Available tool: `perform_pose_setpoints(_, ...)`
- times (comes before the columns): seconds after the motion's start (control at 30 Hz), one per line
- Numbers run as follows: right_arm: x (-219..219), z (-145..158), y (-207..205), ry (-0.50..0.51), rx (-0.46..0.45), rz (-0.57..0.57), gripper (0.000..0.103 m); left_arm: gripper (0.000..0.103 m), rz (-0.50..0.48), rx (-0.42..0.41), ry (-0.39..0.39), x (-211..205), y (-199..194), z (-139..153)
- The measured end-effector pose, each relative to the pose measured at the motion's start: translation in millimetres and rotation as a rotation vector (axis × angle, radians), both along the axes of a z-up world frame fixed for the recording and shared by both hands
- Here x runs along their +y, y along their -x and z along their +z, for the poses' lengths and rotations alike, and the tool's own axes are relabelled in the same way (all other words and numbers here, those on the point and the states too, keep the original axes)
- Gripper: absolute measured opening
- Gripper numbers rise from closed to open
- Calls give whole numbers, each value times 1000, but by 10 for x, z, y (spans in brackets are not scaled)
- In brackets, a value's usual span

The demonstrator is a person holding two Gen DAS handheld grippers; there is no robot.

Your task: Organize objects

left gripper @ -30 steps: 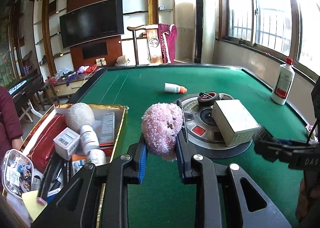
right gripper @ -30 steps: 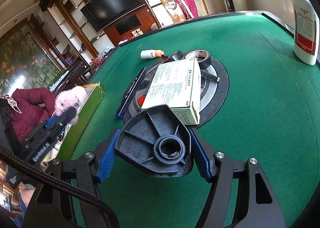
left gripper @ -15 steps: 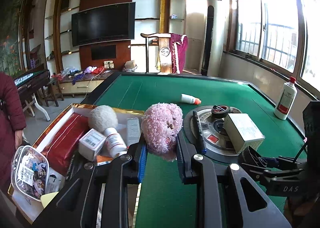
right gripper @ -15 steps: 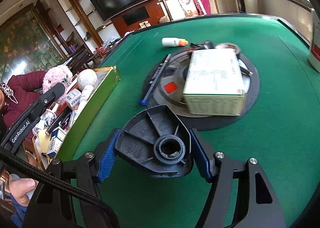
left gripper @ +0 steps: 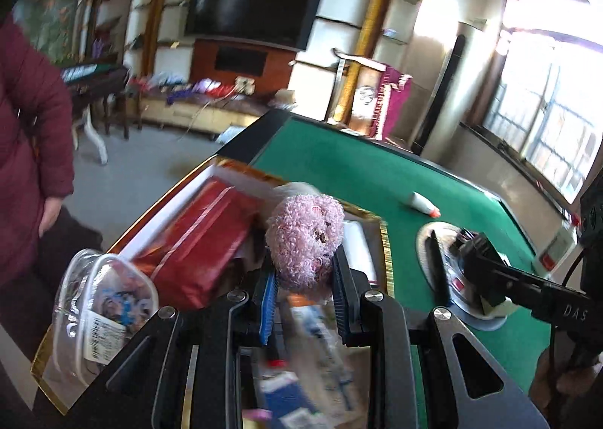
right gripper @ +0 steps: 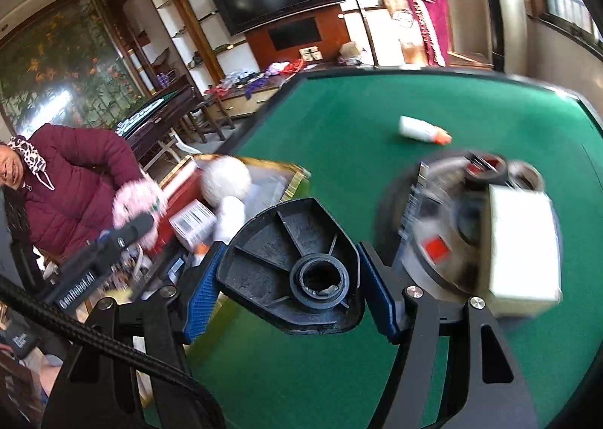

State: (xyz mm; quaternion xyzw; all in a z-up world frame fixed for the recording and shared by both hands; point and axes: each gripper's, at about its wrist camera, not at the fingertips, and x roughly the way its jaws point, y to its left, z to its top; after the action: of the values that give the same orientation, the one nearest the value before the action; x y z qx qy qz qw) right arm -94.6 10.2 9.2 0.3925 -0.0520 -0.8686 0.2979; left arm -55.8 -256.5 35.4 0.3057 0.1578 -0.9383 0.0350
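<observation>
My left fingers (left gripper: 303,291) pinch the pink plush toy (left gripper: 305,237), holding it above the gold-edged box (left gripper: 384,240) that sits at nine o'clock on the green surface (left gripper: 339,169). My right fingers (right gripper: 290,287) clamp the black plastic piece (right gripper: 290,263) over the surface. At two o'clock from it sits a white carton (right gripper: 522,252) on a round grey disc (right gripper: 433,237).
</observation>
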Motion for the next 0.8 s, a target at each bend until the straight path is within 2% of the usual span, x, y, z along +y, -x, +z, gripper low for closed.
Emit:
perform_pose_setpoints(0.1, -279, -33, 148, -4, -13, 22, 68, 22, 8, -23, -83, -189, 45, -71)
perform_pose_setpoints(0.17, -472, -105, 254, -11, -24, 29, 68, 22, 11, -42, -110, -244, 77, -109)
perform_pose_setpoints(0.33, -774, -356, 416, -41, -83, 43, 68, 22, 46, -77, -101, -289, 92, -151)
perform_pose_setpoints(0.53, -922, -523, 427, -52, -98, 43, 68, 22, 88, -121, -94, -375, 102, -220)
perform_pose_setpoints(0.7, -957, -511, 364, -81, -84, 61, 72, 26, 110, -133, -131, -462, 85, -282)
perform_pose_setpoints(0.8, -902, -433, 289, -108, -43, 67, 77, 34, 111, -136, -145, -482, 62, -287)
